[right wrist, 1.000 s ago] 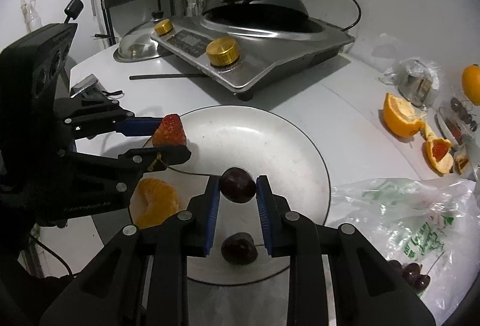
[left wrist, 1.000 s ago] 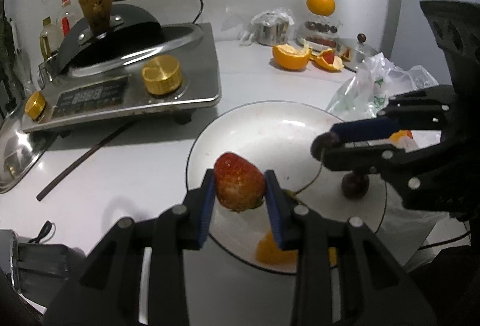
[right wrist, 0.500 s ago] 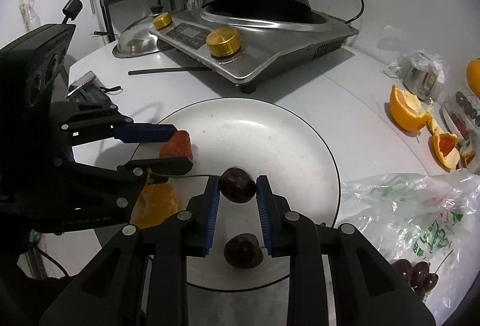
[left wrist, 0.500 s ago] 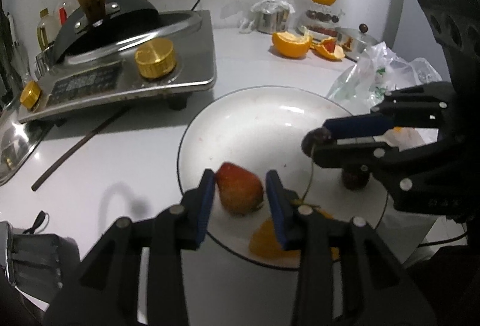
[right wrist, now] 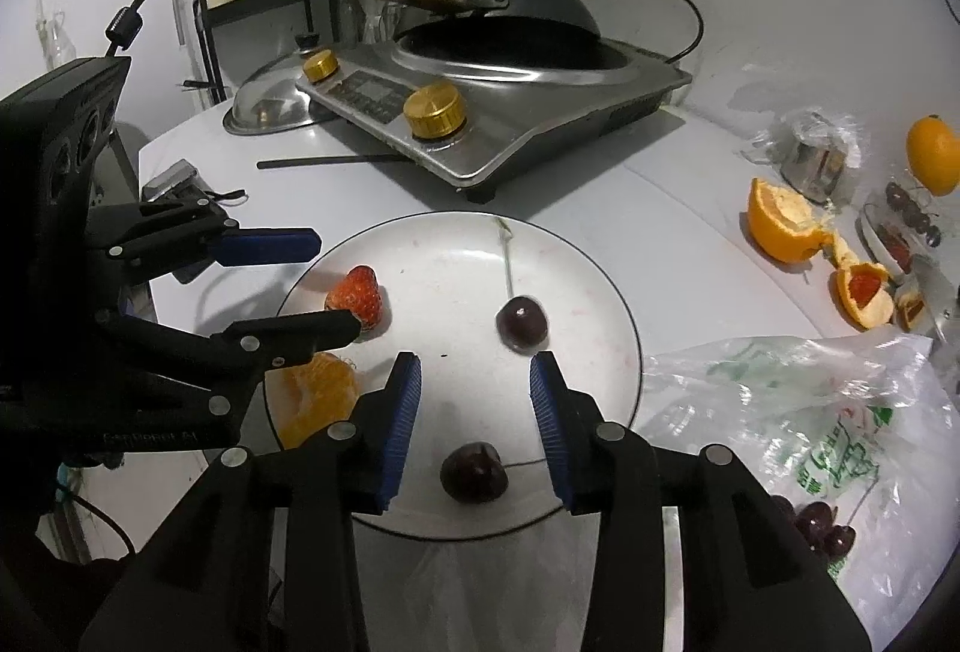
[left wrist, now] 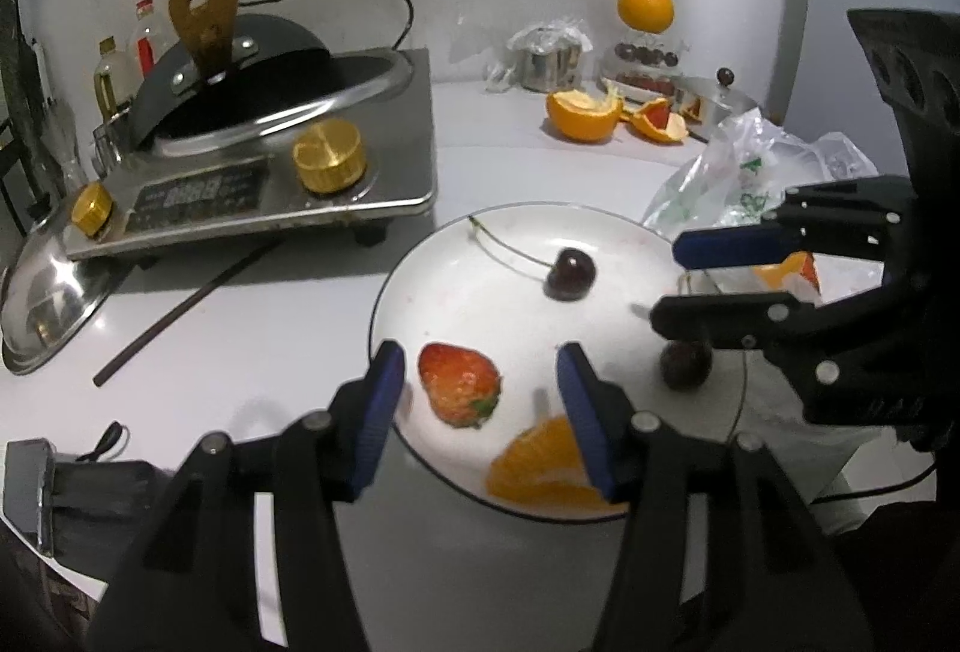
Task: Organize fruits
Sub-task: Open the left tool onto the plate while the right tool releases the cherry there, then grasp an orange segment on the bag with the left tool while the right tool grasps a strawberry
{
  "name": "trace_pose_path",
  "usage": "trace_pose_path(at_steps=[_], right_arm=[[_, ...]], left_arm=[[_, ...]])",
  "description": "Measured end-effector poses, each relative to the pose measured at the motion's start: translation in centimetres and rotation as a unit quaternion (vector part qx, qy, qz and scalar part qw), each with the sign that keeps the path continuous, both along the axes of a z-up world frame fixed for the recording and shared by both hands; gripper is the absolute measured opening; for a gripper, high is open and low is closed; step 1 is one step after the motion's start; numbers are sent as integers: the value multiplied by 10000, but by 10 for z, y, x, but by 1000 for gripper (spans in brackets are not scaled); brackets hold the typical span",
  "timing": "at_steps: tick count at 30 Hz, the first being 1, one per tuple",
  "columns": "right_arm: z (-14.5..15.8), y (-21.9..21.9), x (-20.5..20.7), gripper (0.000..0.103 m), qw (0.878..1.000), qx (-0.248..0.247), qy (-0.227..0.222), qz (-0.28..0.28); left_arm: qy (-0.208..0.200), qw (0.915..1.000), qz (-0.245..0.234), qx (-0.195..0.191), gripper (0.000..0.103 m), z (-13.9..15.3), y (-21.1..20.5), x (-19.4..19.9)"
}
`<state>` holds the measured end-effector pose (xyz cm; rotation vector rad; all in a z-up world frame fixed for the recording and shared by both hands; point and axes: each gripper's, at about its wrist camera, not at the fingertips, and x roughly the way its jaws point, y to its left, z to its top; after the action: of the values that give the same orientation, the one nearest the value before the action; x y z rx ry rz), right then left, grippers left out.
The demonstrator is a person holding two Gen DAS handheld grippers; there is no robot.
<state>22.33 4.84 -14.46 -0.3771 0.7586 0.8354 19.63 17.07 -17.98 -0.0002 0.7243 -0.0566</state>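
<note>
With both sets of jaws spread and empty over the plate (right wrist: 606,292), the right gripper (right wrist: 474,400) sits nearer the bagged cherries (right wrist: 822,529), probably its next pick, while the left gripper (left wrist: 480,400) straddles the strawberry (left wrist: 459,391).

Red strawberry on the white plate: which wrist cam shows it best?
Left wrist view. The red strawberry lies unobstructed on the white plate, between the open left gripper fingers, with seeds and green calyx visible. In the right wrist view the strawberry is smaller, and a finger of the left gripper covers its lower edge.
</note>
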Motion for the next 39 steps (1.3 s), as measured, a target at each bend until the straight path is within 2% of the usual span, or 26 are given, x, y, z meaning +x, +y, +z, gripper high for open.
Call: trace_pose_path(at_steps=[4,6,8,24,39], right_arm=[[6,-10,-4,40,9999,53,-63,-62],[9,-16,-6,40,9999,81,-97,-96],[12,-22,-9,40,9998,116,-129,-137],[29,-82,-20,40,9979,367,-312,-425],[24,-147,-15,40,9939,565,-279,-900]], left_arm=[[-86,9999,-75,12,56,7,-11,-4],[-133,9999,-105,-5,66,11,-17,-6],[-181,9998,-114,-27,68,14,-21,-8],[-215,9991,-377,12,68,31,-74,-11],[-83,9988,-480,-42,68,34,-120,-3]])
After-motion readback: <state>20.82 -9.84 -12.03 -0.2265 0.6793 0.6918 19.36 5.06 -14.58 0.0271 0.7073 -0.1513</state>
